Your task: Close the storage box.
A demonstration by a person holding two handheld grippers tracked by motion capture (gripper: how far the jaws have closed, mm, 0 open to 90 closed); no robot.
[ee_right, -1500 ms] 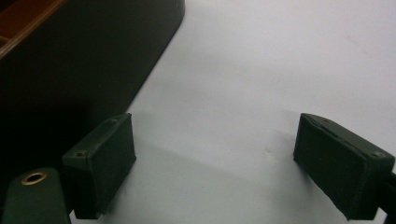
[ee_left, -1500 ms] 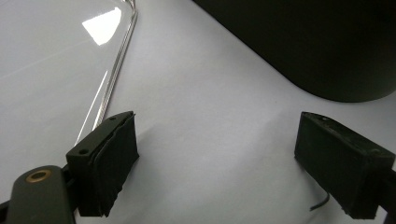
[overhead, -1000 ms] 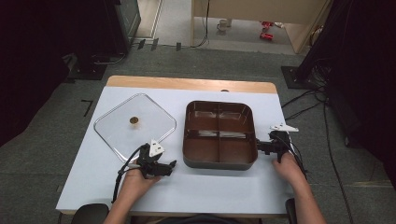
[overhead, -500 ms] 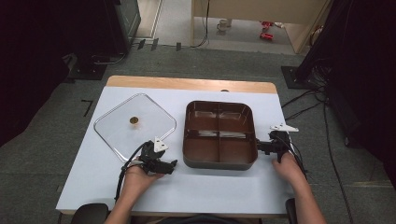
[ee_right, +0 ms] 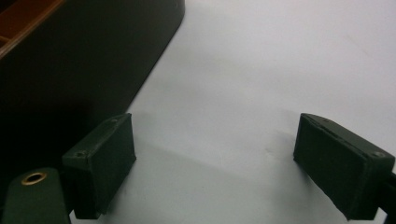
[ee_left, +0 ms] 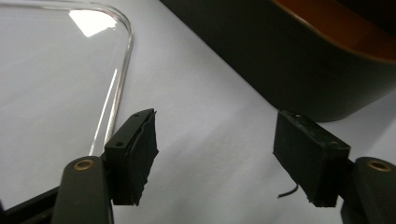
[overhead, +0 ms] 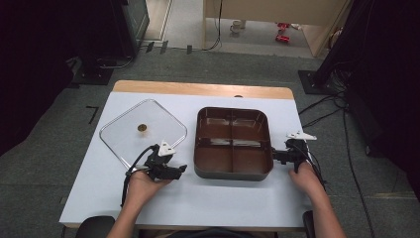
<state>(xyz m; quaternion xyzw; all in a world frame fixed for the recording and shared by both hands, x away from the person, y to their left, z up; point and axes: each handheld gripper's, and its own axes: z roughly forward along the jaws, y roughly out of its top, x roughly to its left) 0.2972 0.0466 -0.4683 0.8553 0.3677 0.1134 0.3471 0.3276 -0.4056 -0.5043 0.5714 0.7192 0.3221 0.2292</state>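
A dark brown tray (overhead: 233, 141) with several compartments stands on the white table (overhead: 223, 203). Left of it lies a clear square lid (overhead: 143, 131) with a small brass knob (overhead: 141, 128). My left gripper (overhead: 181, 169) lies low between the lid's front corner and the tray's front-left corner. Its jaws have just been closing, and only bare table shows between them. In the left gripper view (ee_left: 215, 140) the lid's rim (ee_left: 119, 84) is at the left and the tray's wall (ee_left: 303, 56) at the right. My right gripper (overhead: 275, 154) points at the tray's right side, open (ee_right: 215, 158), beside the tray's wall (ee_right: 70, 60).
A wooden strip (overhead: 198, 89) runs along the table's far edge. Black stands and cables (overhead: 322, 106) lie on the carpet around the table. Bare tabletop stretches in front of the tray and the hands.
My left gripper has edged slightly toward the tray's front-left corner. The right hand and its gripper have kept still. Tray and lid lie as before.
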